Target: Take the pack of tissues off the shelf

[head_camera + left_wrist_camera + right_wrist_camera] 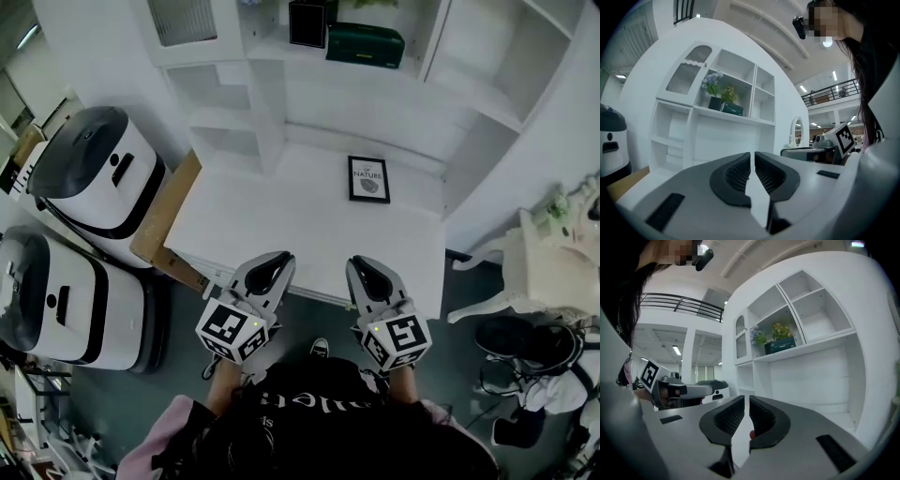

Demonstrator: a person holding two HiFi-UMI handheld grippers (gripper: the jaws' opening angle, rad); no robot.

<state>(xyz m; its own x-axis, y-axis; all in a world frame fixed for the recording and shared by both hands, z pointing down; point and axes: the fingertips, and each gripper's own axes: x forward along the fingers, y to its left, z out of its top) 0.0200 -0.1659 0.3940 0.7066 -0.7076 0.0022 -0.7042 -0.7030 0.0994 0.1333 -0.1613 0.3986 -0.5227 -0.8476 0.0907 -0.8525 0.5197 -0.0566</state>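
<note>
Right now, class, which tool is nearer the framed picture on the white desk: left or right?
Right. The right tool is almost directly below the framed picture in the head view; the left tool is farther off to its left.

Bright, even light here: the white desk (pixel 281 225) and shelf (pixel 375 103) nearly wash out in the head view, shadows soft and faint, the floor (pixel 141 403) darker below. Ceiling strips (pixel 834 75) glow in the left gripper view. Straight shelf lines bow in every view. Both gripper views curve hard at the rim, corners gone black, and the nearest foreground turns a touch soft.
</note>
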